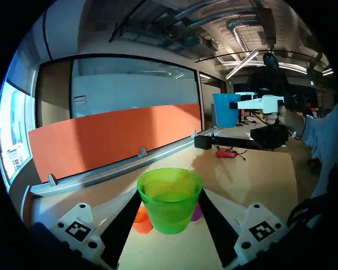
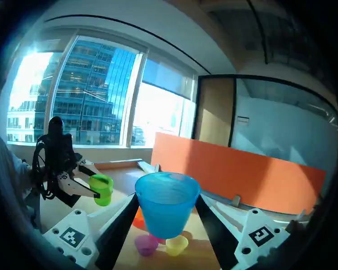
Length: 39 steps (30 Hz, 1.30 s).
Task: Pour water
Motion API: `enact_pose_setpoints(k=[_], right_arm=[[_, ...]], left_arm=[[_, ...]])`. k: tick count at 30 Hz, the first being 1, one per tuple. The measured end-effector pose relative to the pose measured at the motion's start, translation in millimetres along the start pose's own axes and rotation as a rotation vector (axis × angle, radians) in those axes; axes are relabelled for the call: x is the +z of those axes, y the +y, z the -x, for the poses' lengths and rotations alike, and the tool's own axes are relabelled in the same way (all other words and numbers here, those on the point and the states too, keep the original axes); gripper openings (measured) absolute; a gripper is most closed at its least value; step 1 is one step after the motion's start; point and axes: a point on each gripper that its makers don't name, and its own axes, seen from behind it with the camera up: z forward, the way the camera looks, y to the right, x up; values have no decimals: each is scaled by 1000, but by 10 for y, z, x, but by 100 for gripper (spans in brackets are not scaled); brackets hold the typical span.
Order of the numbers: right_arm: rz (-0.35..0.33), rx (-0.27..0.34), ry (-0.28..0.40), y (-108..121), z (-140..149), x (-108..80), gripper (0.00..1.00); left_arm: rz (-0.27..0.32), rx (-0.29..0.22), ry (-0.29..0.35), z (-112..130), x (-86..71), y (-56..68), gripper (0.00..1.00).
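In the left gripper view my left gripper (image 1: 170, 211) is shut on a translucent green cup (image 1: 170, 199), held upright above the wooden table (image 1: 254, 180). Farther off to the right, the blue cup (image 1: 226, 110) hangs in the air in the right gripper, with a hand behind it. In the right gripper view my right gripper (image 2: 167, 216) is shut on that blue cup (image 2: 167, 203), upright and raised over the table. At the left of that view the left gripper (image 2: 93, 188) holds the green cup (image 2: 101, 189).
Small cups stand on the table below: orange (image 1: 142, 221) and purple (image 1: 197, 213) behind the green cup; a purple cup (image 2: 145, 245), a yellow cup (image 2: 176, 245) and an orange cup (image 2: 139, 219) under the blue one. An orange partition (image 1: 115, 135) lines the table's back. A red object (image 1: 226, 153) lies far right.
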Motion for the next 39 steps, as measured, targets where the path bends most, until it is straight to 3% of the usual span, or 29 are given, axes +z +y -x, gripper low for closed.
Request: enact_pose_setpoints(k=[9,18,39], right_arm=[[-83,1,-12,-194,220,21,91],[-148,16,-69,-335,505,46,91],[-239,37,-272,-485,1384,104,91]], left_arm=[[3,18,-63,181,-9,-8,85],[15,23,-103,321,-5,5,85],[40,19,-210,734,-16,32,85]])
